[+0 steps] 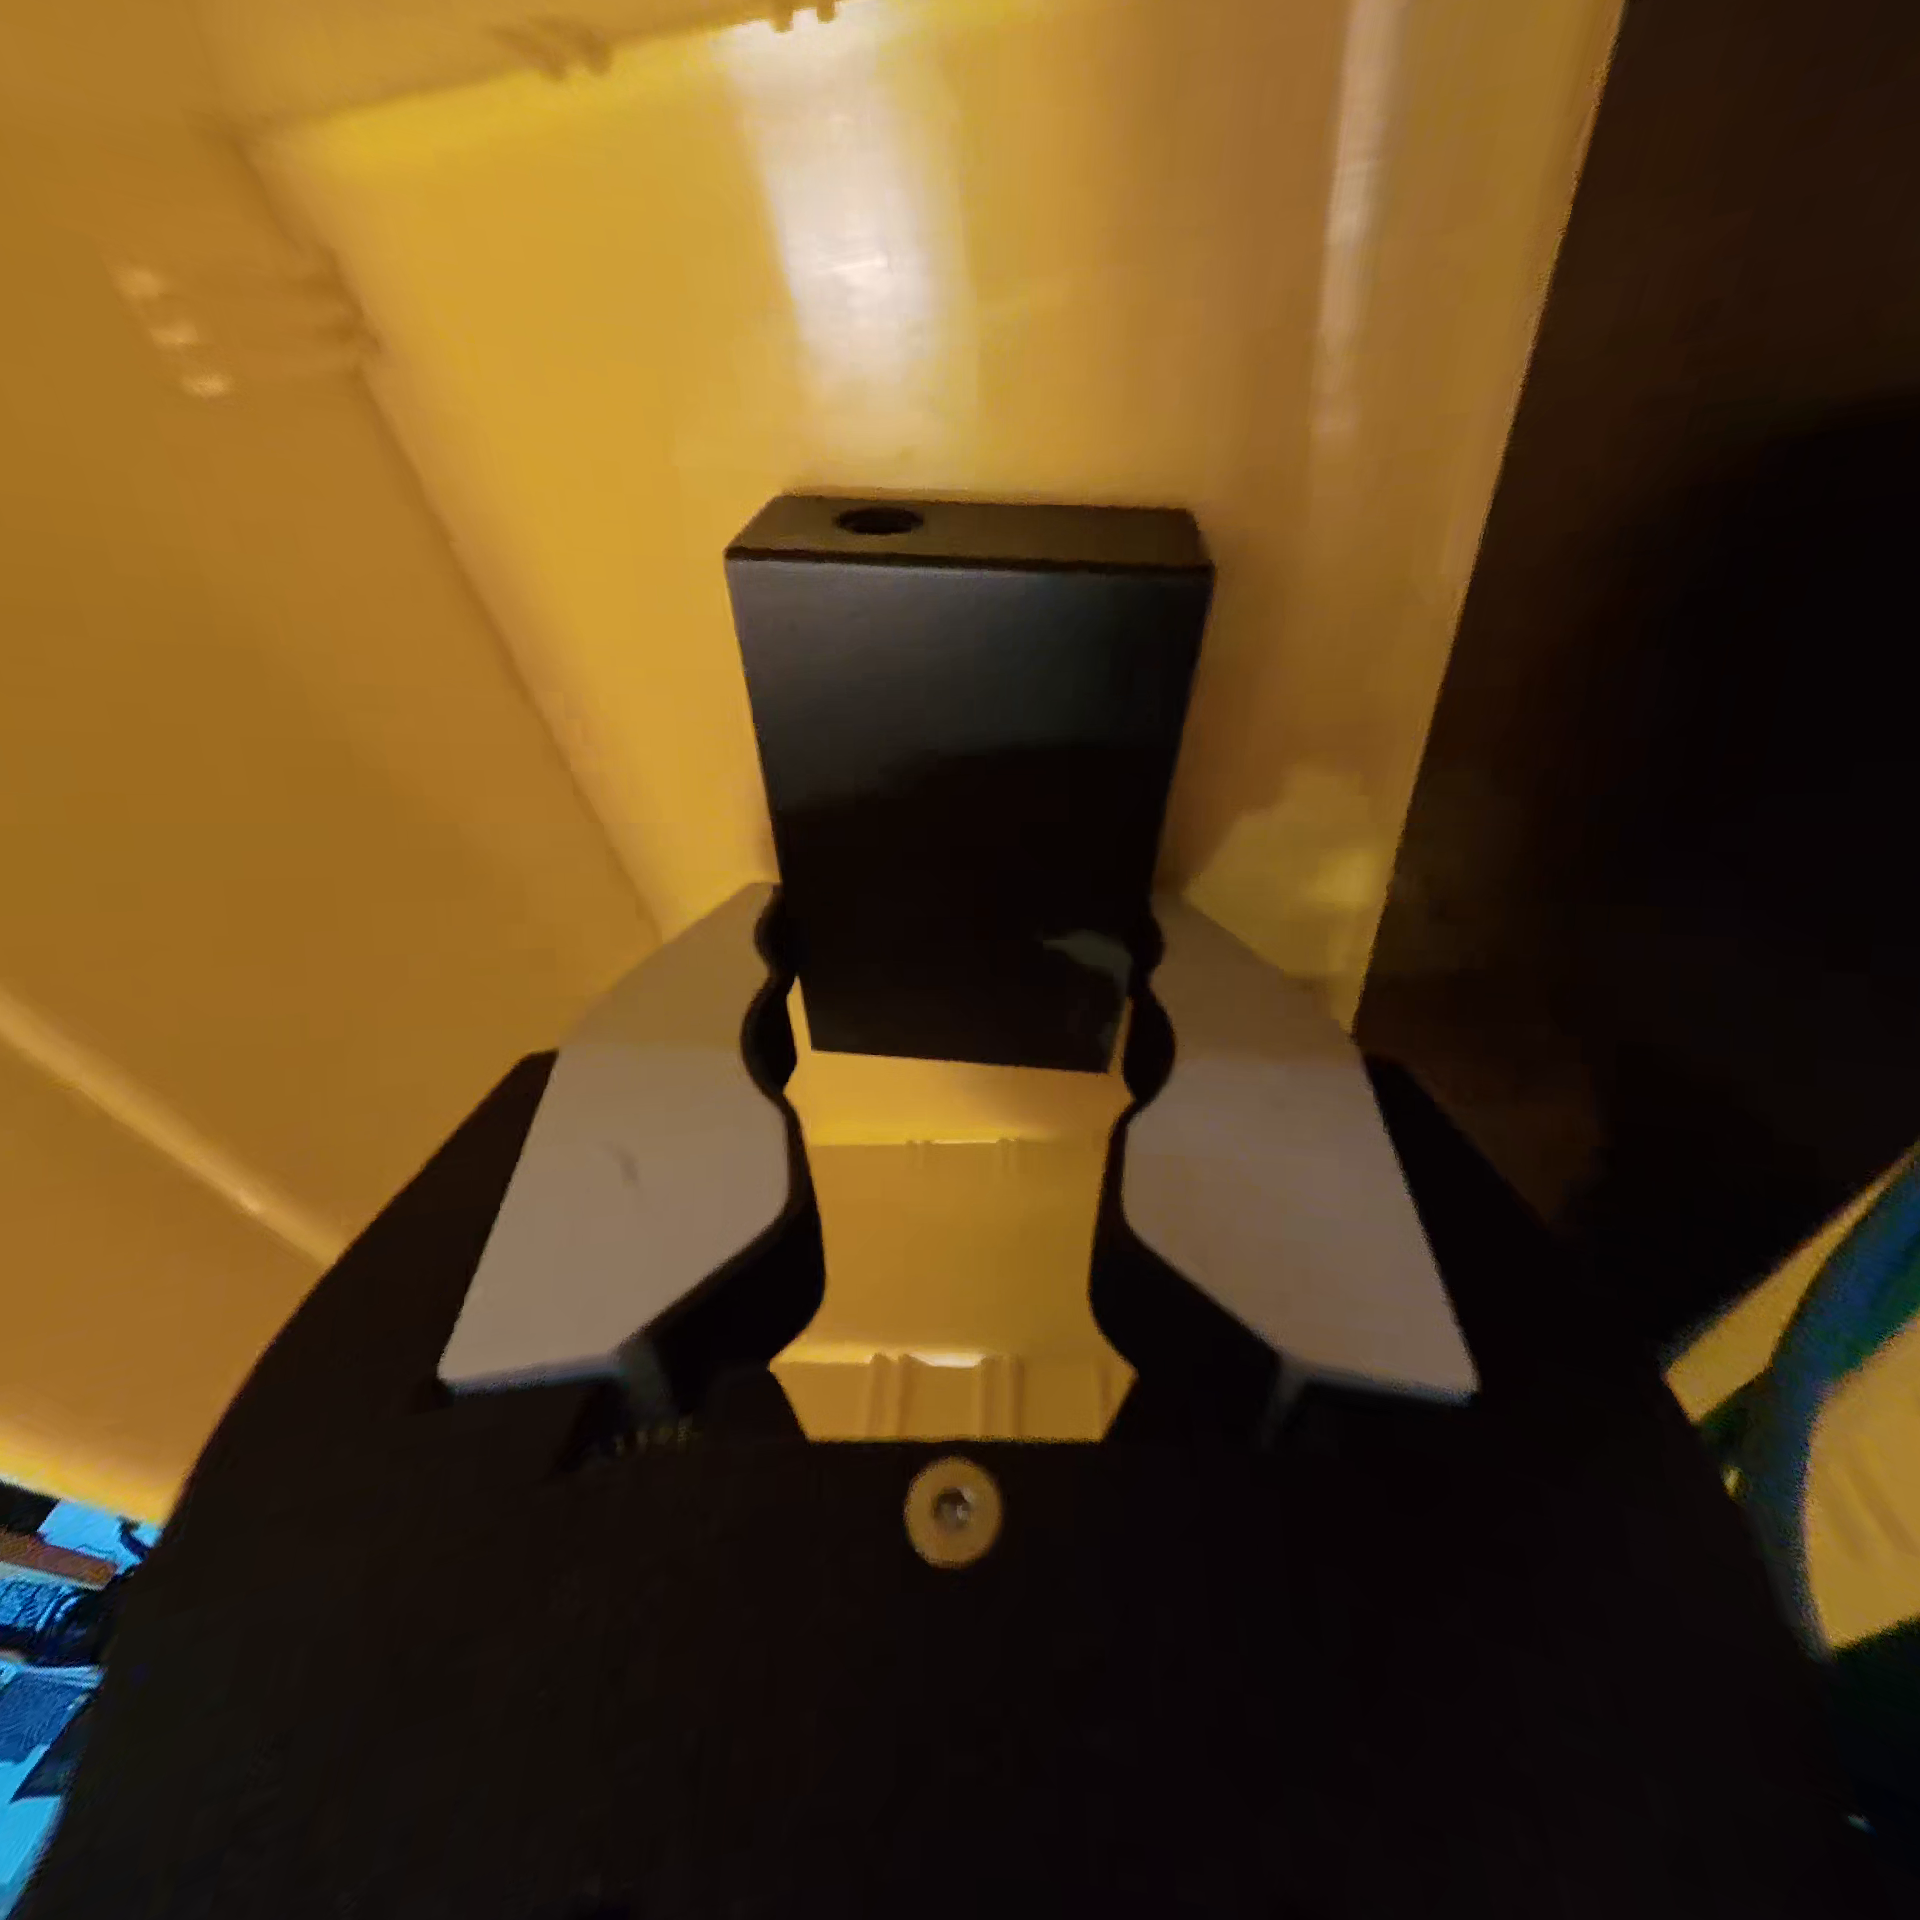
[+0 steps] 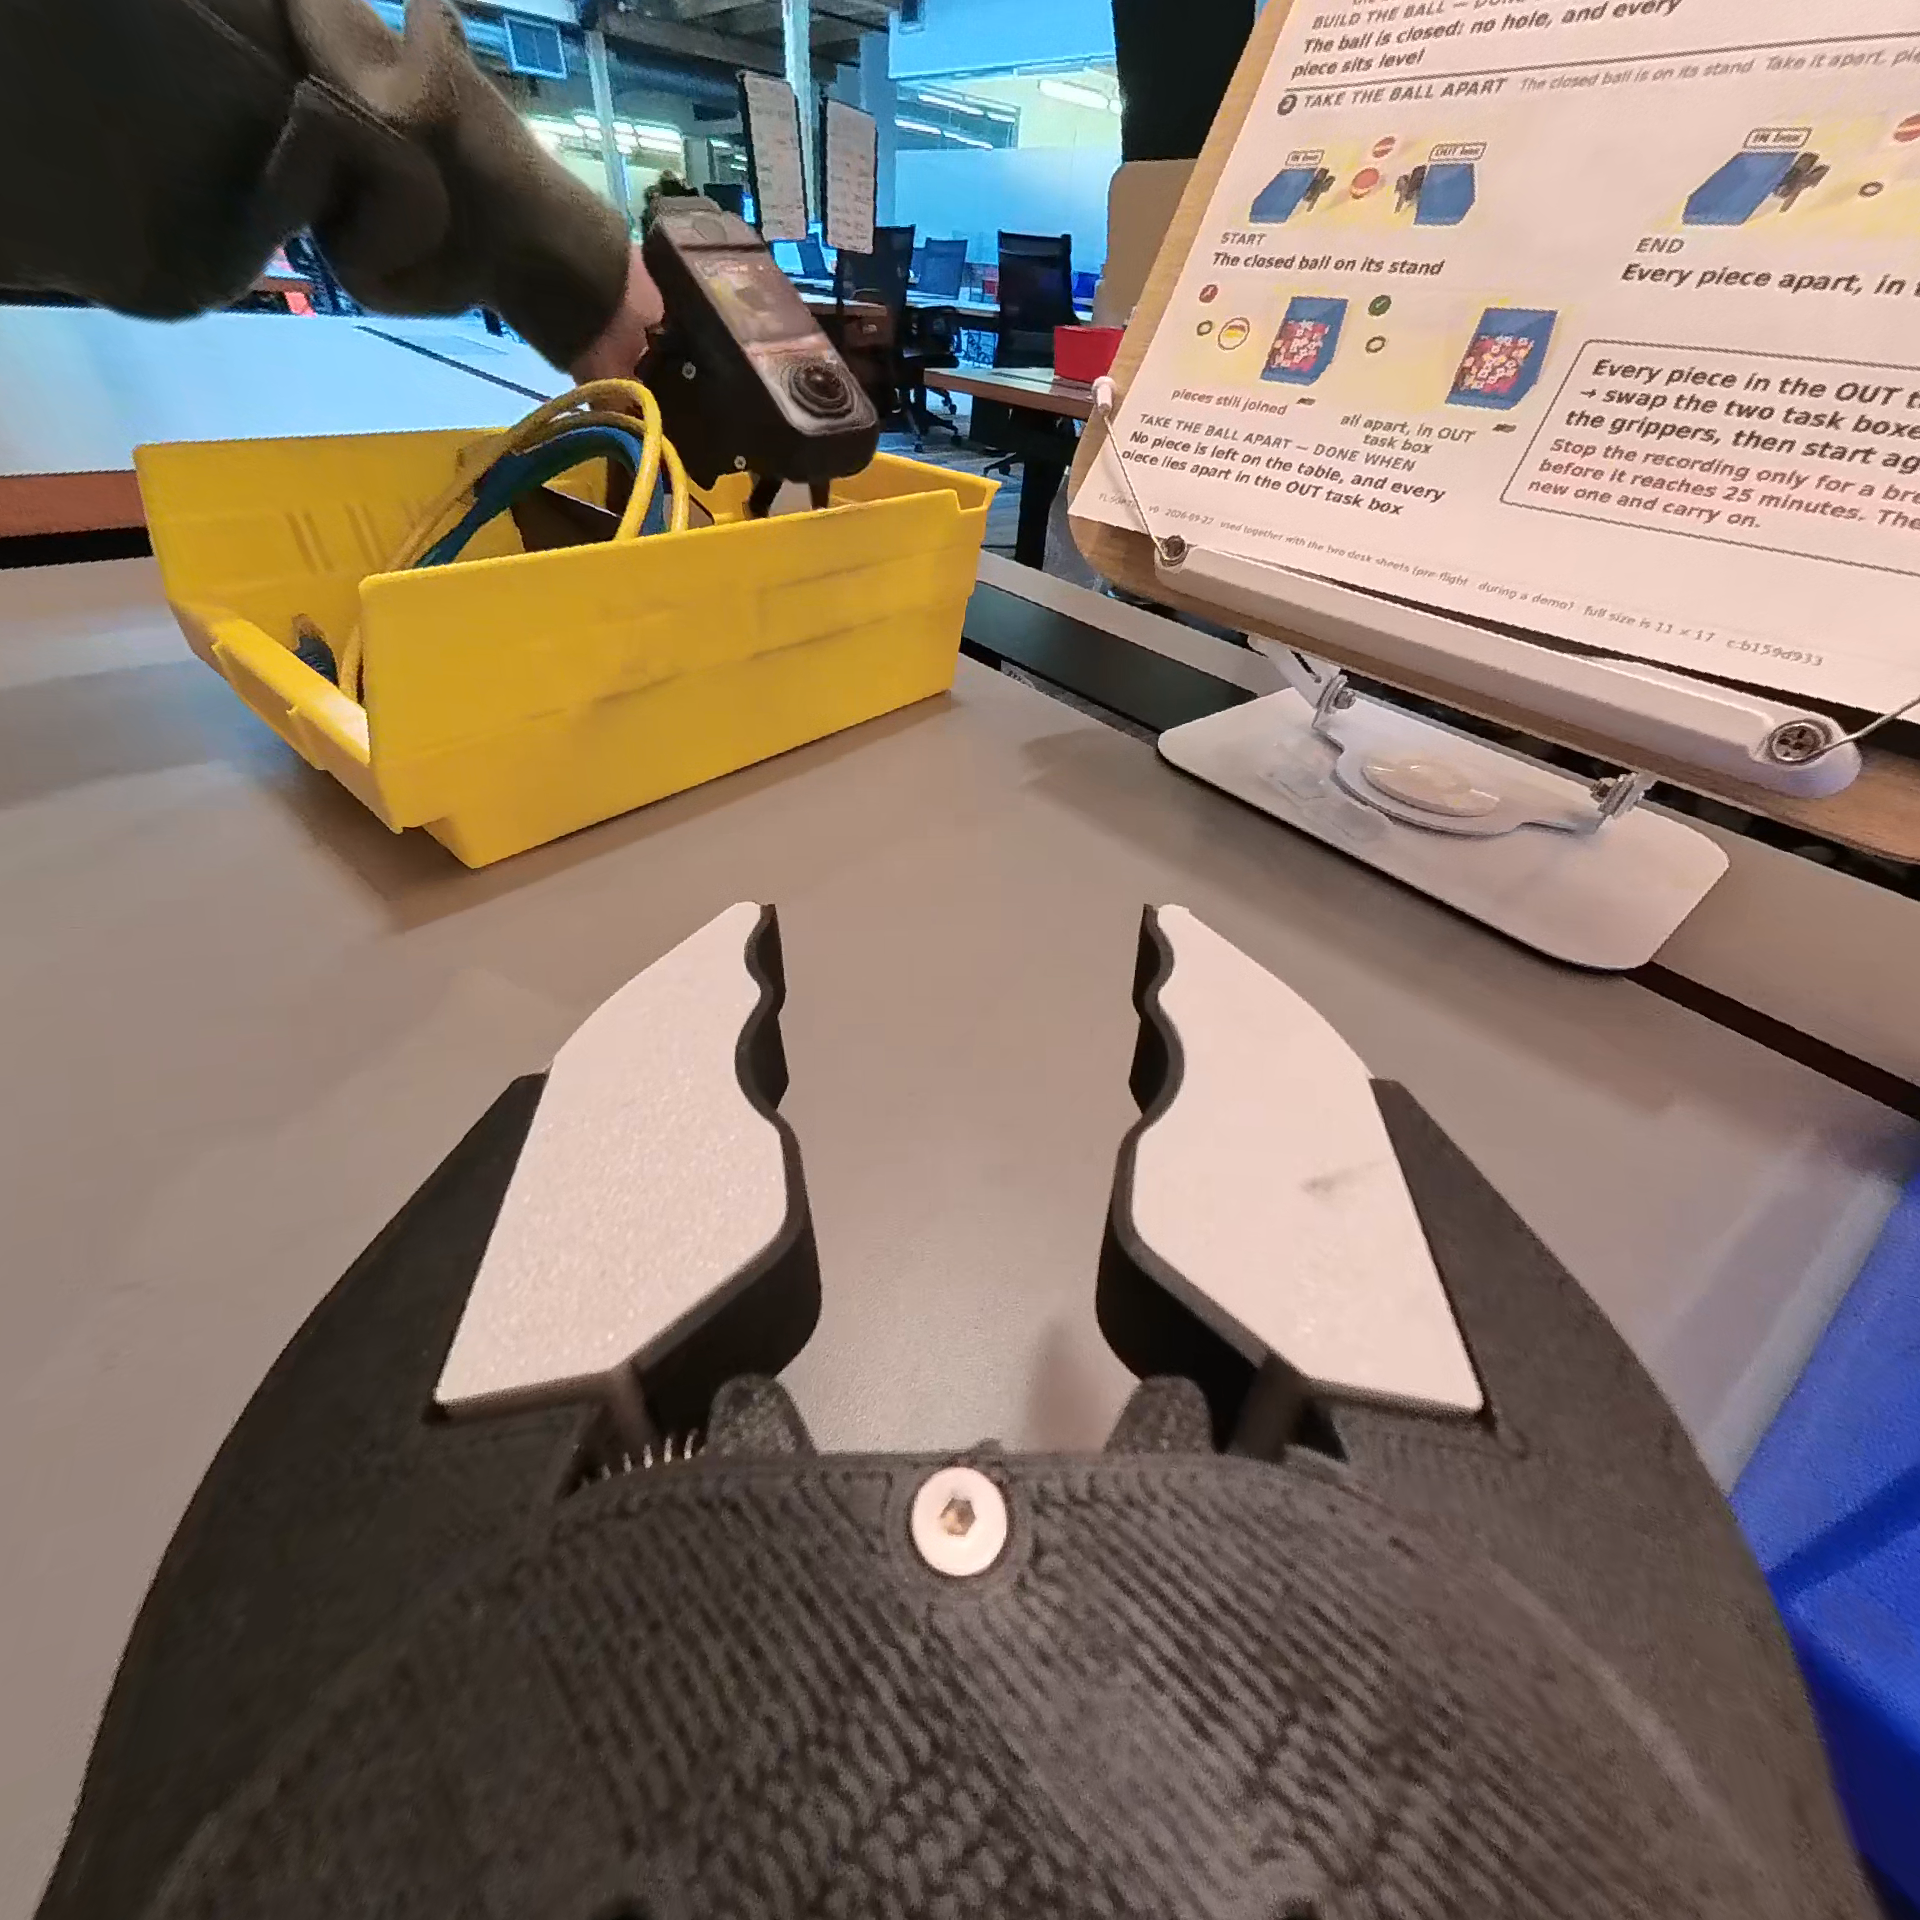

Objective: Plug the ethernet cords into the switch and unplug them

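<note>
Two grippers, left gripper (image 1: 961,997) jaws clamp black switch (image 1: 966,769), right gripper (image 2: 961,997) jaws agape.

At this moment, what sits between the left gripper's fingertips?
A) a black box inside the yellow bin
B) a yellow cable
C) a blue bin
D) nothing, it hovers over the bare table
A: the left wrist view shows the left gripper inside the yellow bin, its fingers on either side of the black box; the right gripper is open over the table.
</note>
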A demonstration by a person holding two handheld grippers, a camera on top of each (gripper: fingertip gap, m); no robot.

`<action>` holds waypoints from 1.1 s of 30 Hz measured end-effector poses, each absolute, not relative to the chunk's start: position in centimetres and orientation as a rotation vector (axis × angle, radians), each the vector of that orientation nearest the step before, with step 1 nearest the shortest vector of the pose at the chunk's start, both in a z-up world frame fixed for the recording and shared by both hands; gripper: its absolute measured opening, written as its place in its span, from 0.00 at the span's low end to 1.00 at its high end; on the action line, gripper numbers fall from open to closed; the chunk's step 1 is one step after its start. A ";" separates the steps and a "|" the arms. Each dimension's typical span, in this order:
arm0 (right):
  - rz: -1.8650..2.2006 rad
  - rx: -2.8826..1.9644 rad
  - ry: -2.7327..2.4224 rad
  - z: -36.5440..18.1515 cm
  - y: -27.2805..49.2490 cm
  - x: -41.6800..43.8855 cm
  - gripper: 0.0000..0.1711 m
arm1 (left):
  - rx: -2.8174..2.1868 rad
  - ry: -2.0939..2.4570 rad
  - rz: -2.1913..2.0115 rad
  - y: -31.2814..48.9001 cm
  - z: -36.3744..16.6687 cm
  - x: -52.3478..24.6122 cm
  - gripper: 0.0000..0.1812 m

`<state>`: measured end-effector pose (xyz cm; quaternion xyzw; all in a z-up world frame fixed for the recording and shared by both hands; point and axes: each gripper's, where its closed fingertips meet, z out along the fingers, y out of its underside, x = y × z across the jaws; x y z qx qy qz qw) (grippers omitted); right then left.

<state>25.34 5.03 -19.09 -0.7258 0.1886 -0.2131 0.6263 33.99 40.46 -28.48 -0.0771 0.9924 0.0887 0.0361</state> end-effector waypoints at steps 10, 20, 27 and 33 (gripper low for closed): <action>-0.531 -1.714 0.377 -19.5 5.7 24.8 0.39 | -0.415 2.813 0.133 40.1 -20.0 36.3 0.34; -0.527 -1.663 0.270 -17.8 6.2 23.1 0.50 | -0.434 2.830 -0.046 31.8 -8.9 29.3 0.34; -0.331 -1.404 0.191 -11.2 7.2 19.4 0.53 | 0.021 3.010 0.226 21.2 -13.0 19.9 0.33; -0.337 -1.445 0.118 -11.9 9.5 17.3 0.54 | 0.182 3.007 0.236 14.8 -14.3 18.0 0.34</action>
